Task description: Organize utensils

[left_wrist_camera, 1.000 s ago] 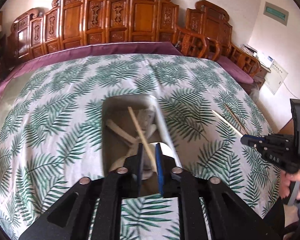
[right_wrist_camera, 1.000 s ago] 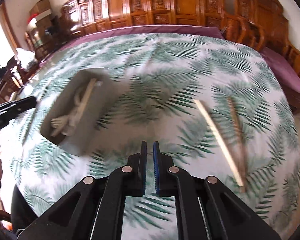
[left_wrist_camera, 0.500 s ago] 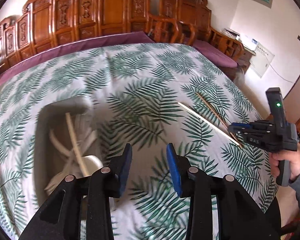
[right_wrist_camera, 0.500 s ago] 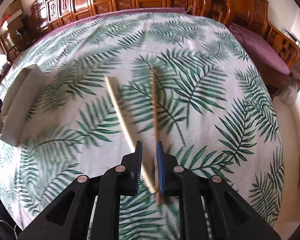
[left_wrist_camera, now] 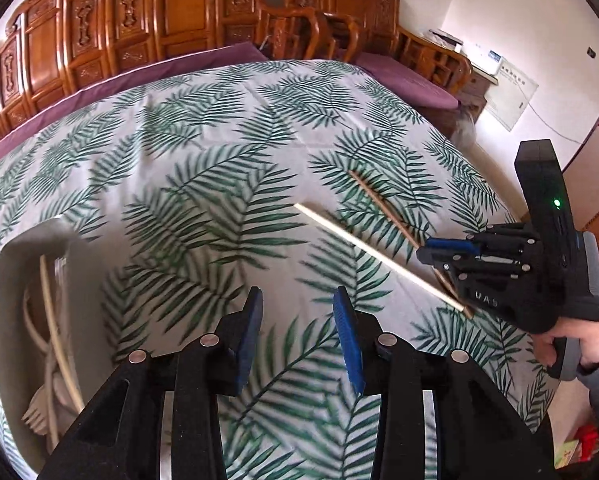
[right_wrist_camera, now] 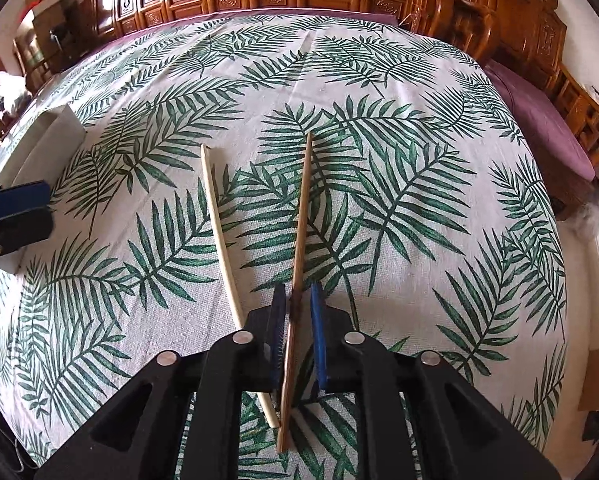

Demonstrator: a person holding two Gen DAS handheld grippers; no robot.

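Brown chopstick [right_wrist_camera: 301,216]: long, slim, dark wood, pinched by right gripper [right_wrist_camera: 298,306].
Pale chopstick [right_wrist_camera: 221,224]: lay just beside.
Left gripper [left_wrist_camera: 297,314]: spread, empty.

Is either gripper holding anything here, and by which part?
The right gripper grips the brown chopstick near its near end. The left gripper is open and empty.

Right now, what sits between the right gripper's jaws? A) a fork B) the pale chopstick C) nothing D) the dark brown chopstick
D: in the right wrist view the dark brown chopstick runs between the jaws of the right gripper, while the pale chopstick lies beside it on the tablecloth.
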